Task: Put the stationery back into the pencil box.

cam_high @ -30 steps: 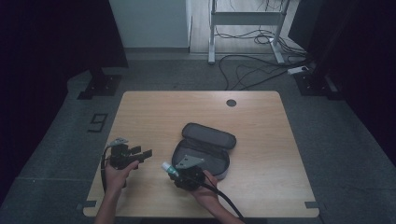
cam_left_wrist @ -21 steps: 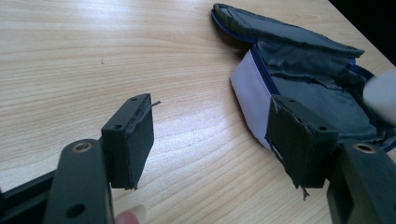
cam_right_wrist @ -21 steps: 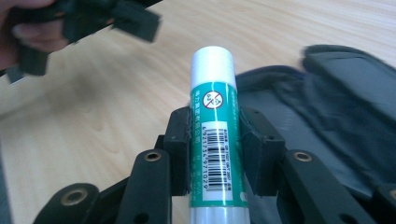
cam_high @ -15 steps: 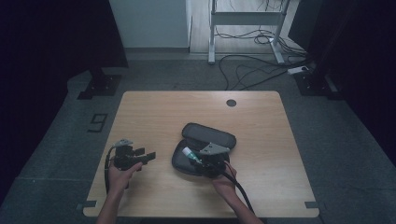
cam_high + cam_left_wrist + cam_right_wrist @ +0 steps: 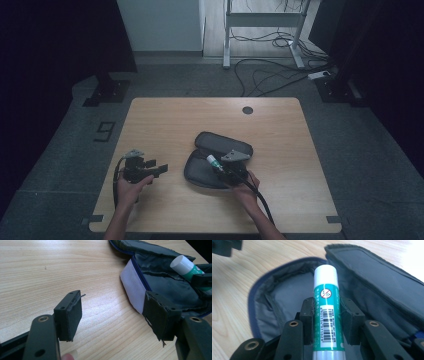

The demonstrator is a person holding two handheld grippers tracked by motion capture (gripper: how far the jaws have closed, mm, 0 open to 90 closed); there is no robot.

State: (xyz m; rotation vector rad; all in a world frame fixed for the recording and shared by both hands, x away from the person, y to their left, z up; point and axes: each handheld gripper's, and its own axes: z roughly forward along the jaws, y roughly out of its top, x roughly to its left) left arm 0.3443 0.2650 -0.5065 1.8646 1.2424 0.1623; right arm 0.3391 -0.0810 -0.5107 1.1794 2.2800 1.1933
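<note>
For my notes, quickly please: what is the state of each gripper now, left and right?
Left gripper: open, holding nothing, over the table.
Right gripper: closed on the glue stick, above the open pouch.

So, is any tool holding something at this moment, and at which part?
The right tool grips the glue stick on its green labelled body, white cap pointing out over the open pouch. The left tool stands open, empty.

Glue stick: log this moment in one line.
right gripper: shut on glue stick | over open pencil case | left gripper: open, beside case | table
</note>
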